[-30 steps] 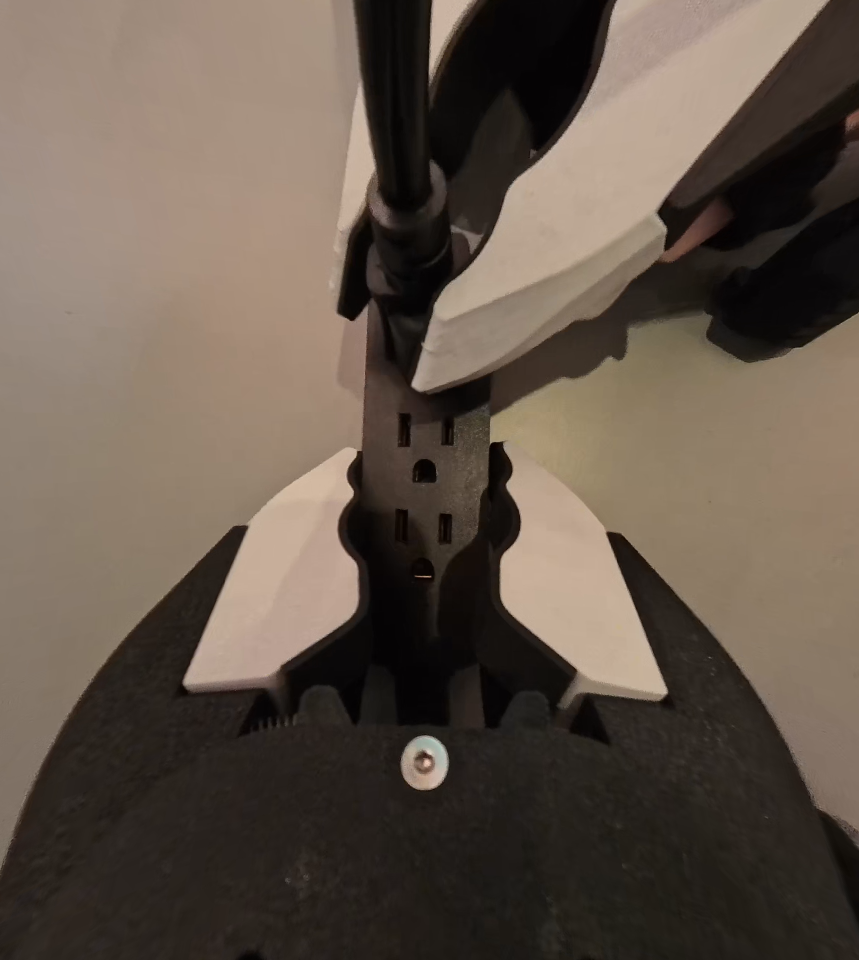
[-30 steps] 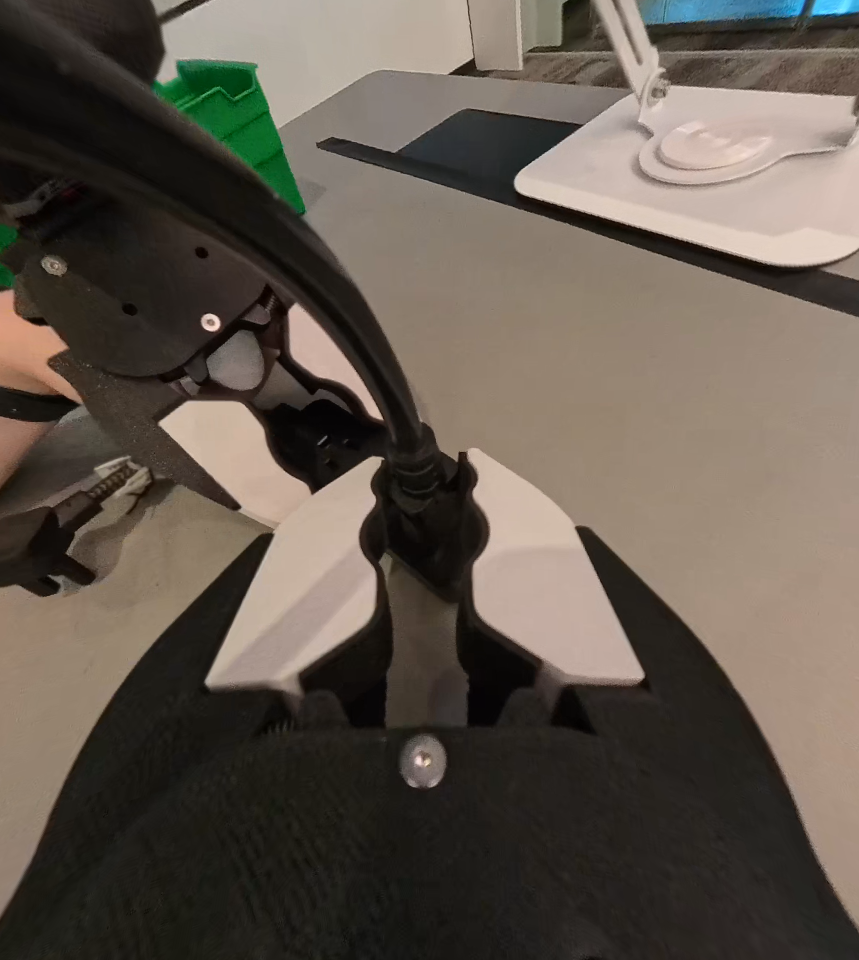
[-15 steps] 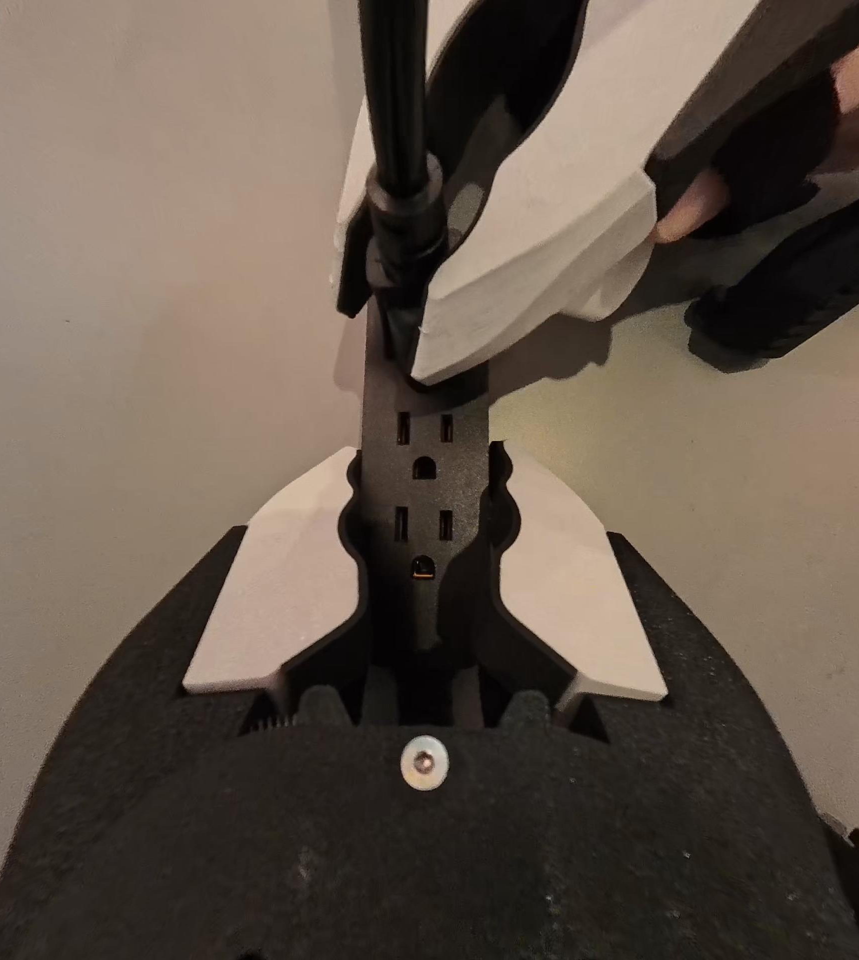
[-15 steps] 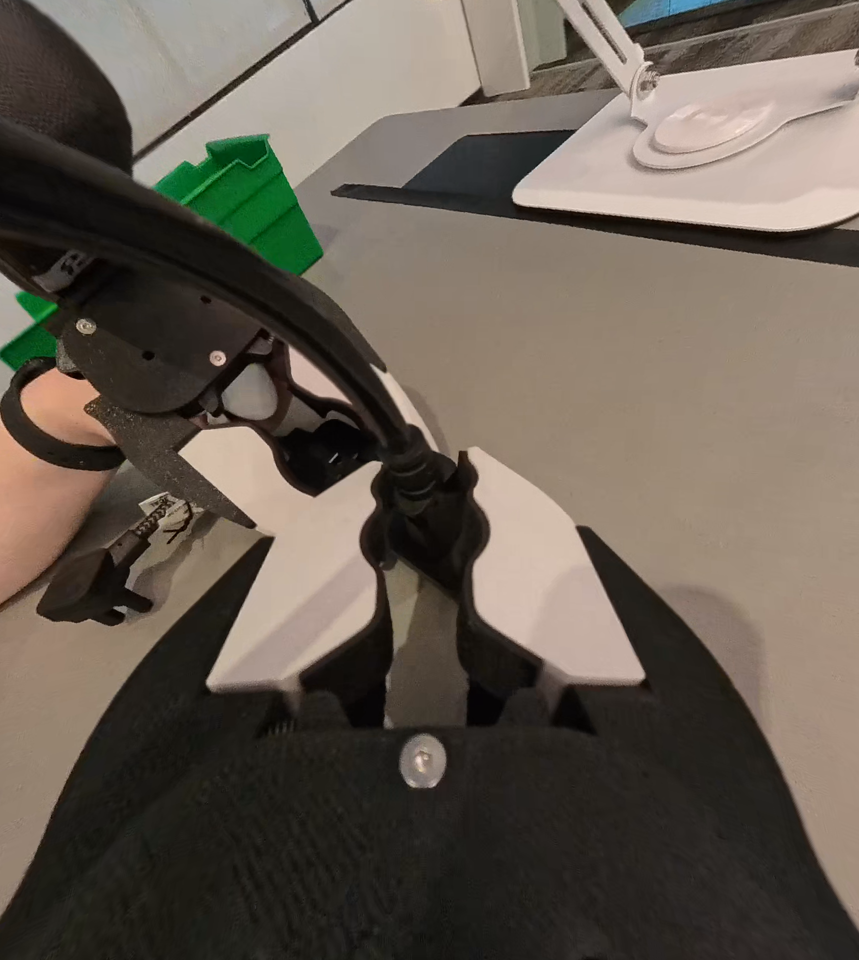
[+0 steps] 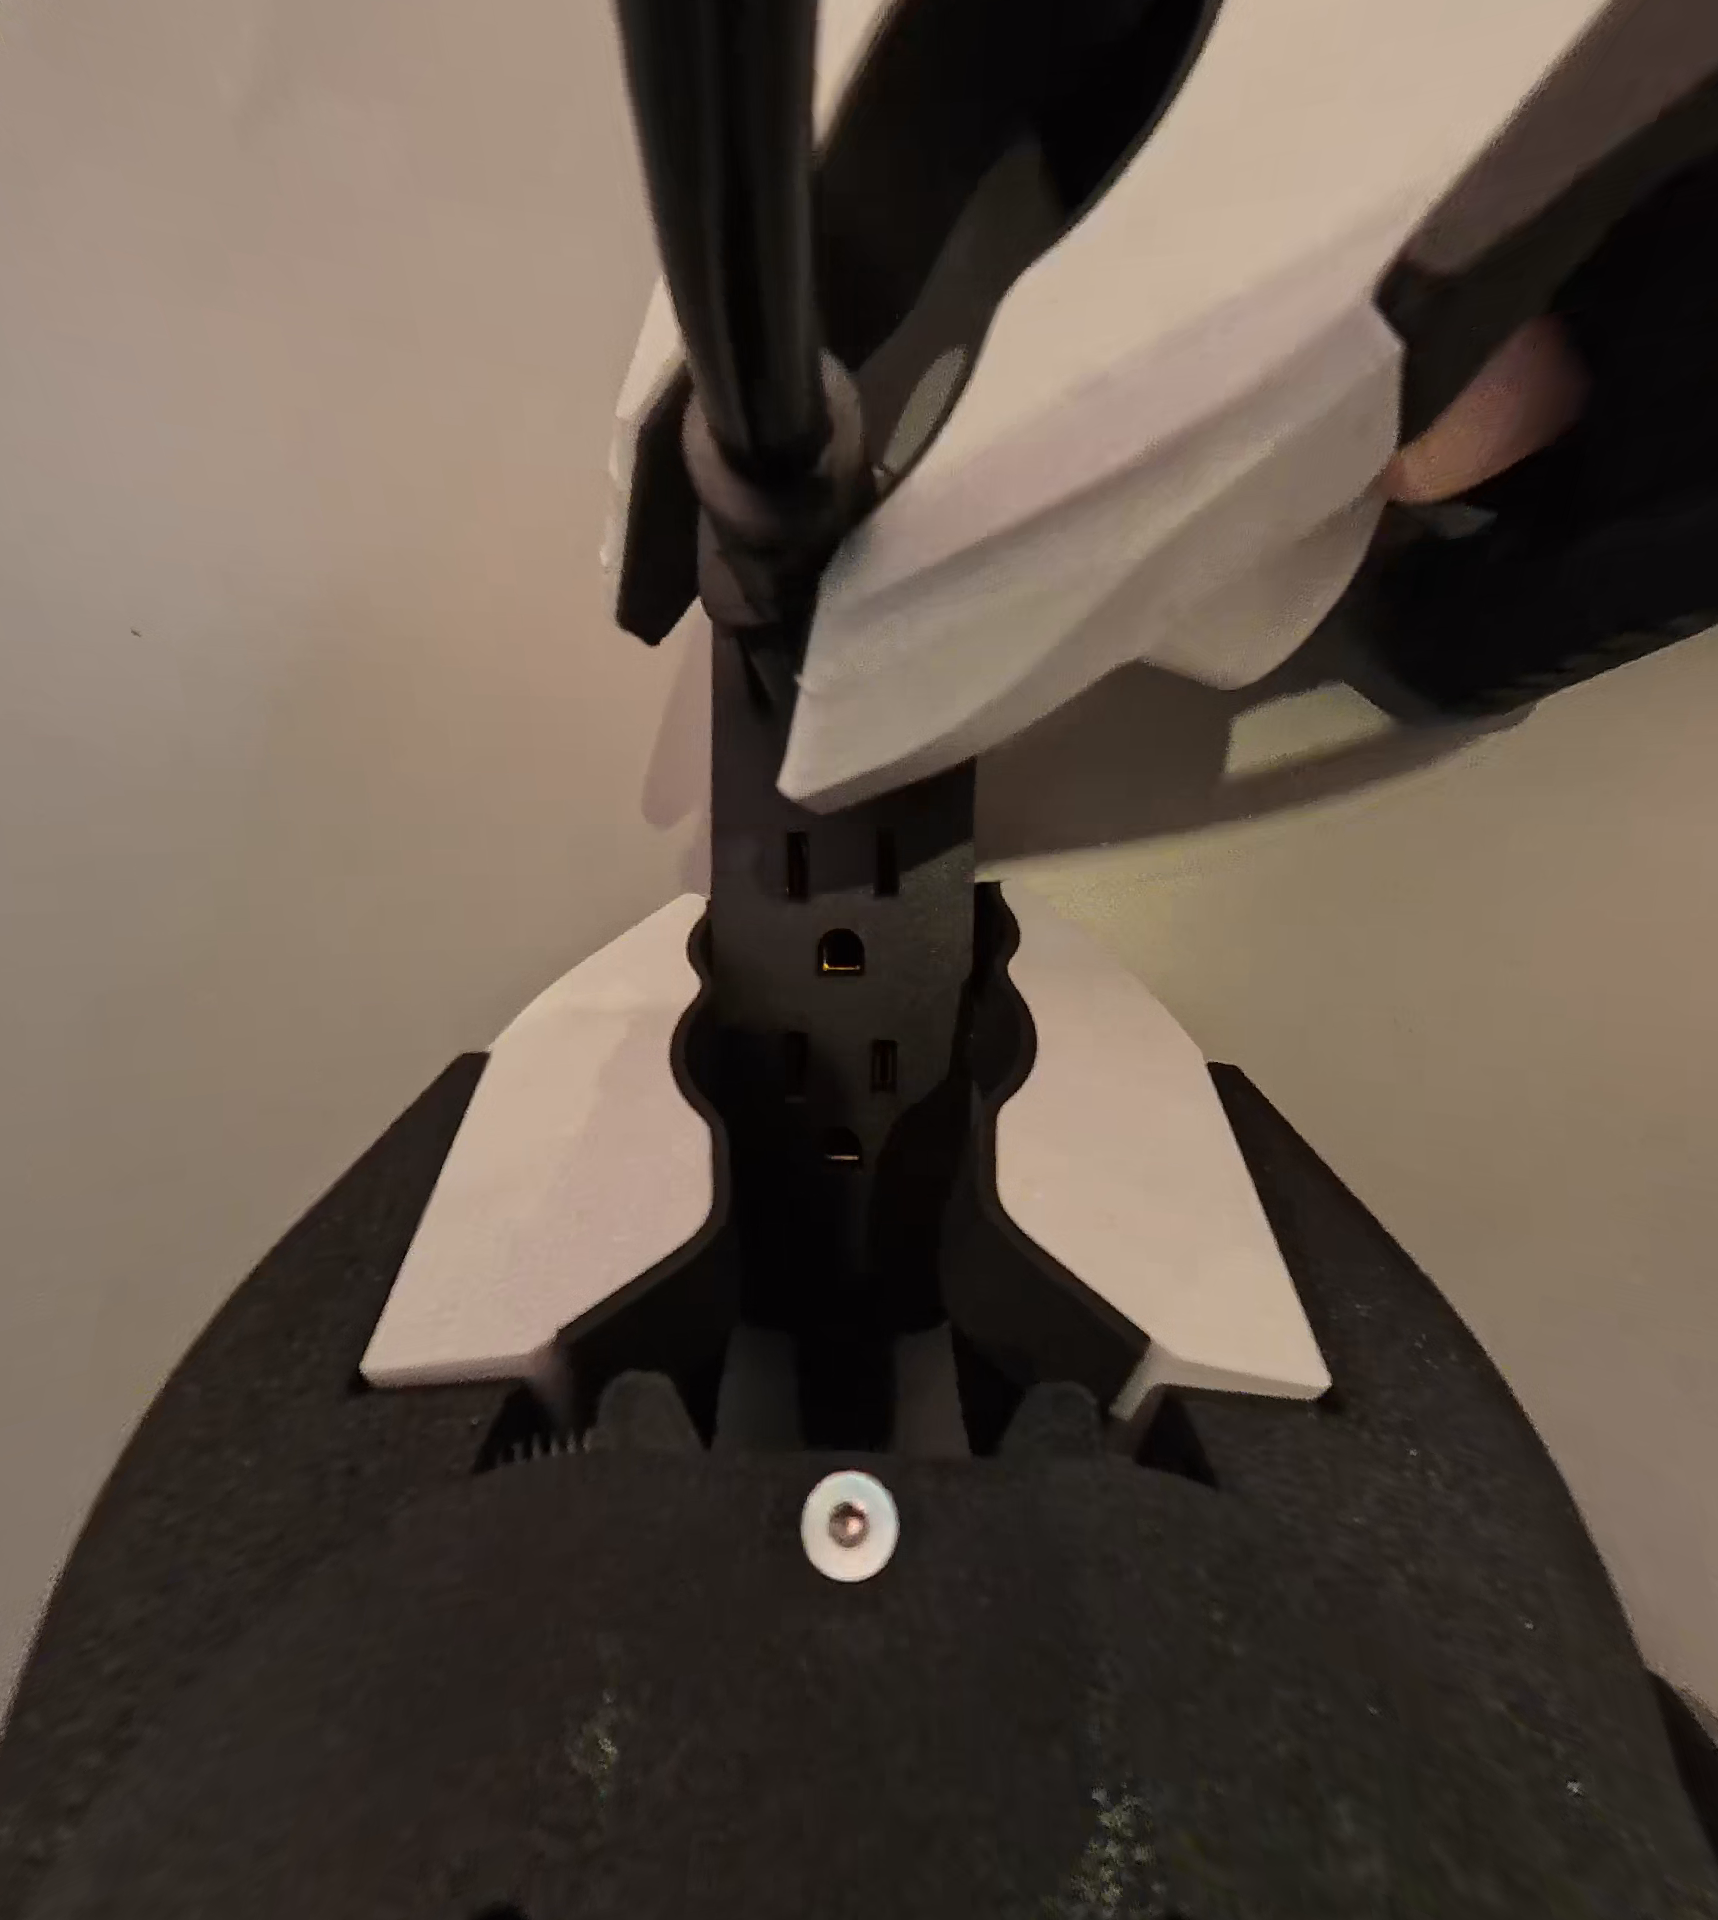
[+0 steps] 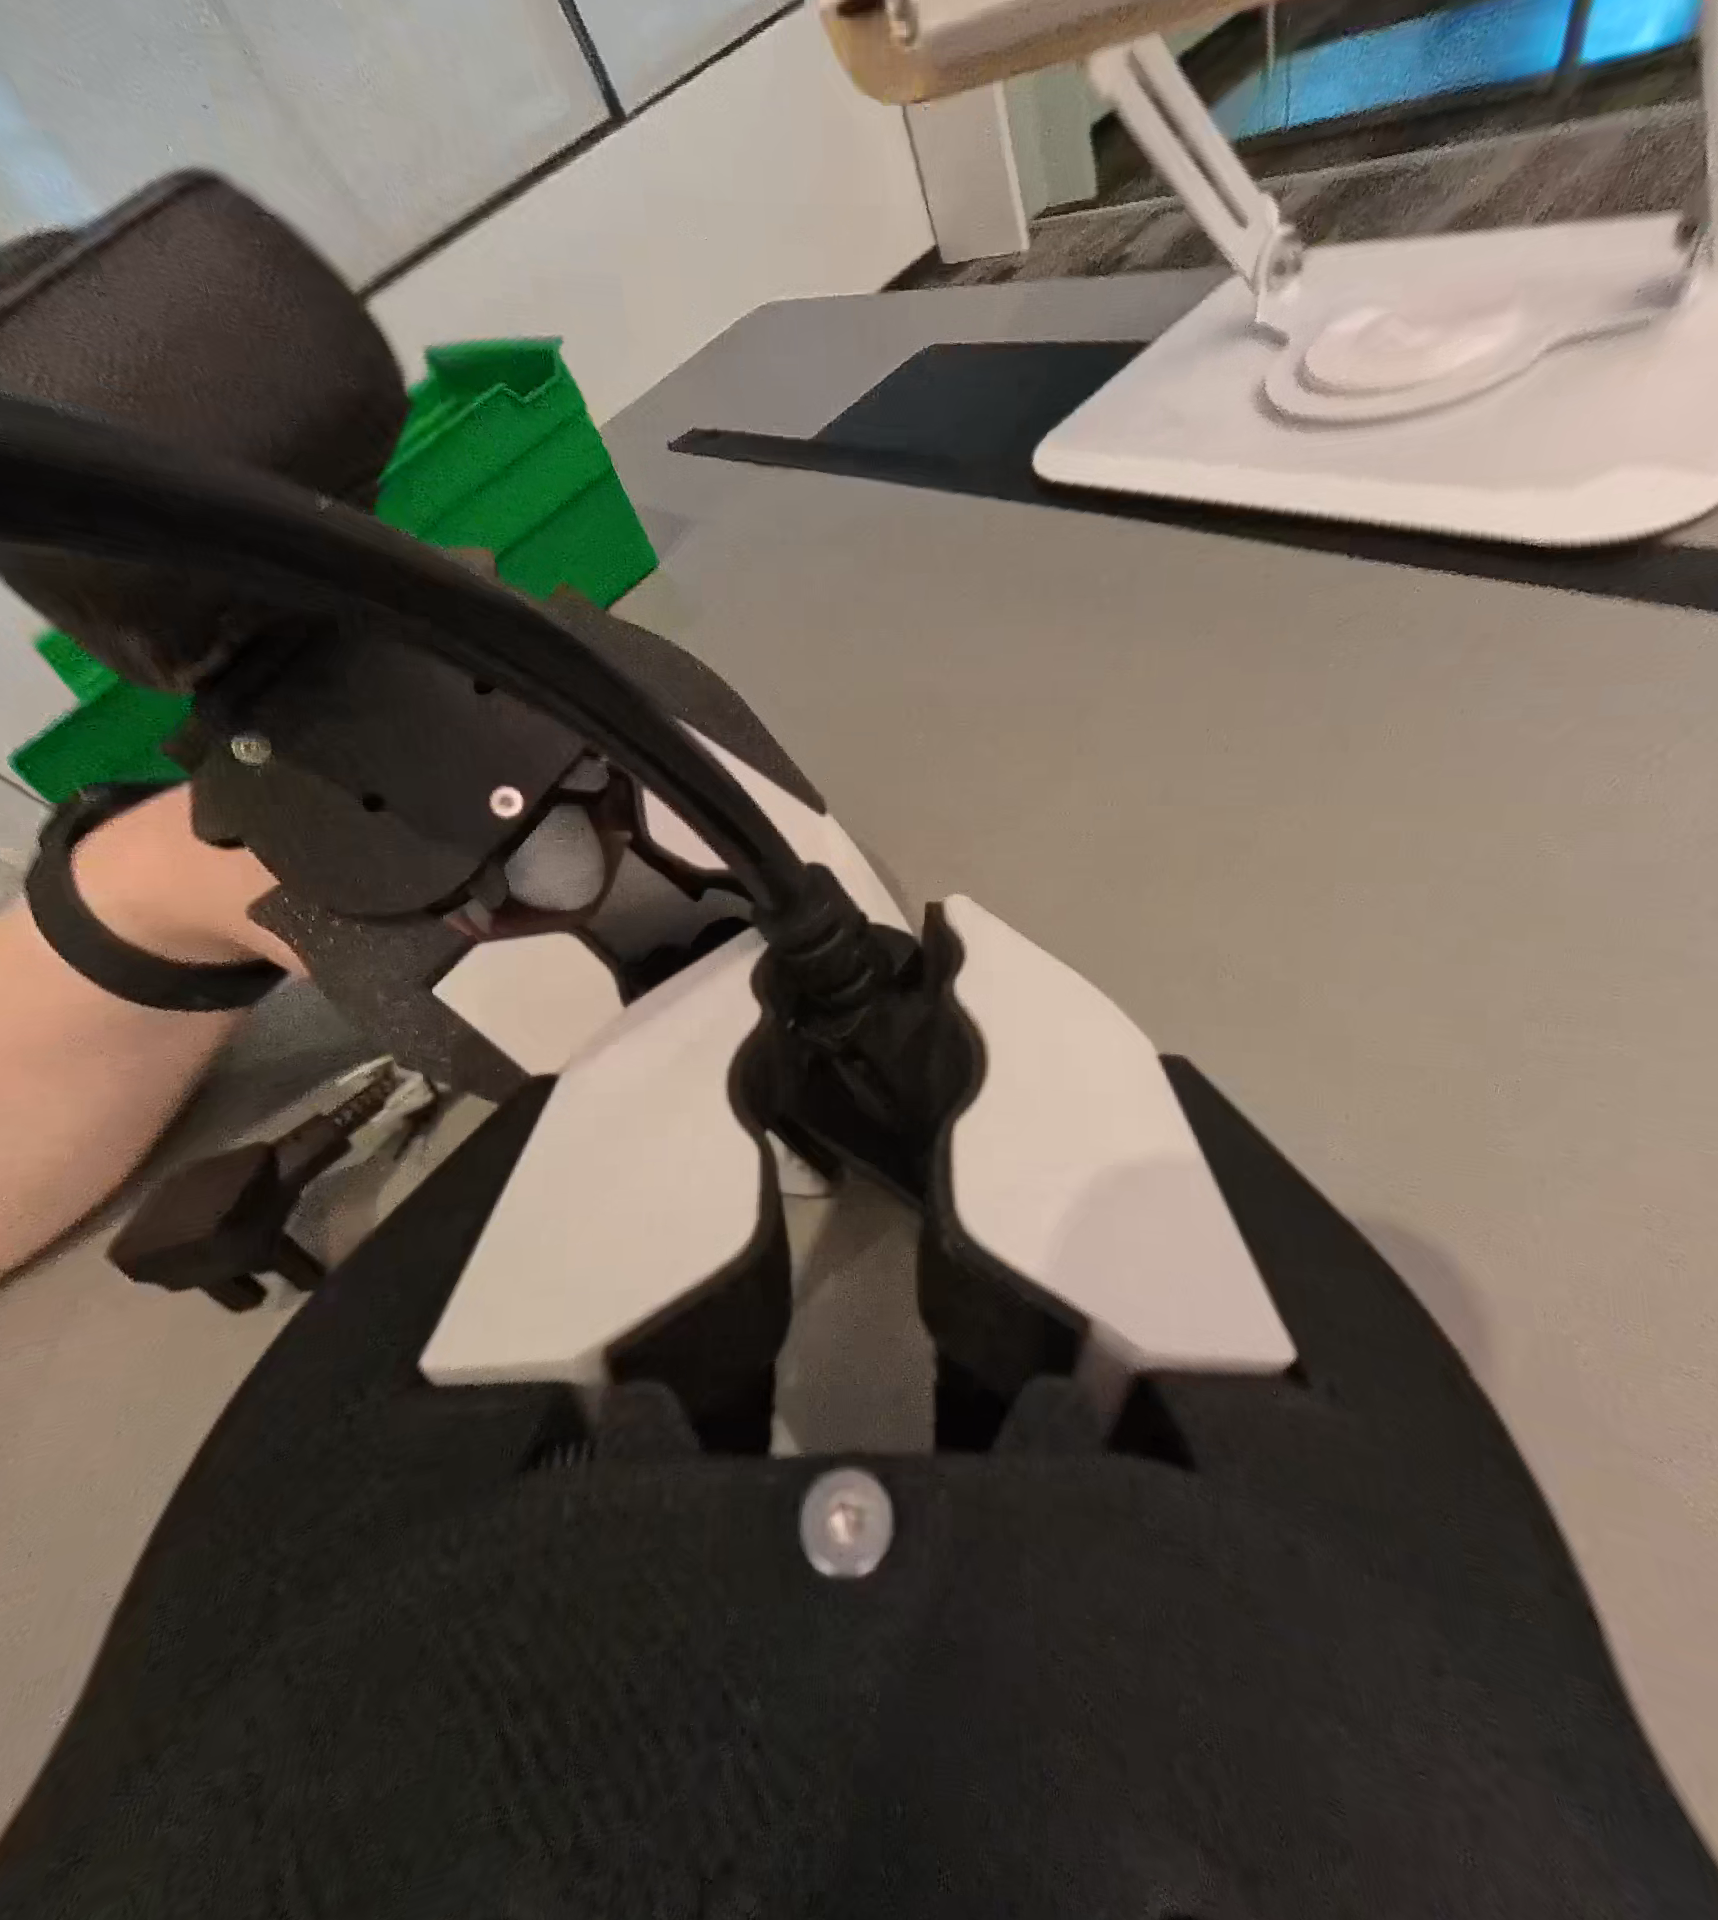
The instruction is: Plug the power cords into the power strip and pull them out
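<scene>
Left tool (image 5: 839, 1039) clamped on power strip (image 5: 839, 997), right tool (image 6: 860, 1023) on plug (image 6: 850, 997); prongs hidden.

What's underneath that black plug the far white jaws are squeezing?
The black power strip lies directly beneath the plug, with two empty outlets nearer the camera. The right gripper hides the plug's prongs and socket.

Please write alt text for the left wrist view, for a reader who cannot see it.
The left gripper clamps a black plastic power strip with two empty outlets showing. Beyond them, the white-fingered right gripper grips a black power cord's plug at the strip, over a beige table.
</scene>
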A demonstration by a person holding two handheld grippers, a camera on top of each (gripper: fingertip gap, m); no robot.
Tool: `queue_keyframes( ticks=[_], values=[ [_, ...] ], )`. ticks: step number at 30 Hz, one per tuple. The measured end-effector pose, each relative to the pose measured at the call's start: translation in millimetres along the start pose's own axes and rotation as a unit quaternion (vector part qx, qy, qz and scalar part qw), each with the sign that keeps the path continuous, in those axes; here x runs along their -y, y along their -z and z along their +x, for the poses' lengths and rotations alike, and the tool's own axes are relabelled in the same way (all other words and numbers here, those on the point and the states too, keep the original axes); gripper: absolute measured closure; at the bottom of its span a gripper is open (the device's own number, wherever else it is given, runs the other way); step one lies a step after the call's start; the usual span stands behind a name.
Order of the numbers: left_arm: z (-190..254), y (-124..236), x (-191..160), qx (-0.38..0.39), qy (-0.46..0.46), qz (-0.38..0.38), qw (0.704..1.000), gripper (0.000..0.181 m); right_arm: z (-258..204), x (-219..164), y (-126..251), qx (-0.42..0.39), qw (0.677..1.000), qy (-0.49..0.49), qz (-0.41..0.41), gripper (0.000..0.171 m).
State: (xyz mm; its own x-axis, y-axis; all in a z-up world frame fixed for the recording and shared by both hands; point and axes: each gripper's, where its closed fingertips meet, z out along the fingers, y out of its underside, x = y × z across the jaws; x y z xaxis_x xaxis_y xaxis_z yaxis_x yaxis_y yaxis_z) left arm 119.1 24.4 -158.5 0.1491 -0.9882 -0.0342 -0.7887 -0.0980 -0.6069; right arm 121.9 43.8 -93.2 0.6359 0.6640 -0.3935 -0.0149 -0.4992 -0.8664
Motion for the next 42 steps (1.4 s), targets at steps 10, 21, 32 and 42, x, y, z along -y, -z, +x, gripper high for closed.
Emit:
queue_keyframes(
  ticks=[10, 21, 32, 42],
  values=[
    [-1, -1, 1, 0.009, 0.009, -0.011, 1.0, 0.135, 7, -4, 0, -0.053, 0.993, 0.102, -0.031, 0.147],
    [7, 20, -8, -0.04, 0.073, -0.055, 0.995, 0.137, 8, -13, 2, 0.031, 0.998, 0.045, -0.033, 0.145],
    [2, 25, -10, -0.071, 0.102, -0.019, 0.992, 0.126, 1, -7, 6, 0.03, 0.979, 0.2, -0.012, 0.145],
    [36, 50, 26, -0.312, 0.201, 0.105, 0.923, 0.144, -44, 34, 38, 0.087, 0.927, 0.333, 0.148, 0.144]
  ],
)
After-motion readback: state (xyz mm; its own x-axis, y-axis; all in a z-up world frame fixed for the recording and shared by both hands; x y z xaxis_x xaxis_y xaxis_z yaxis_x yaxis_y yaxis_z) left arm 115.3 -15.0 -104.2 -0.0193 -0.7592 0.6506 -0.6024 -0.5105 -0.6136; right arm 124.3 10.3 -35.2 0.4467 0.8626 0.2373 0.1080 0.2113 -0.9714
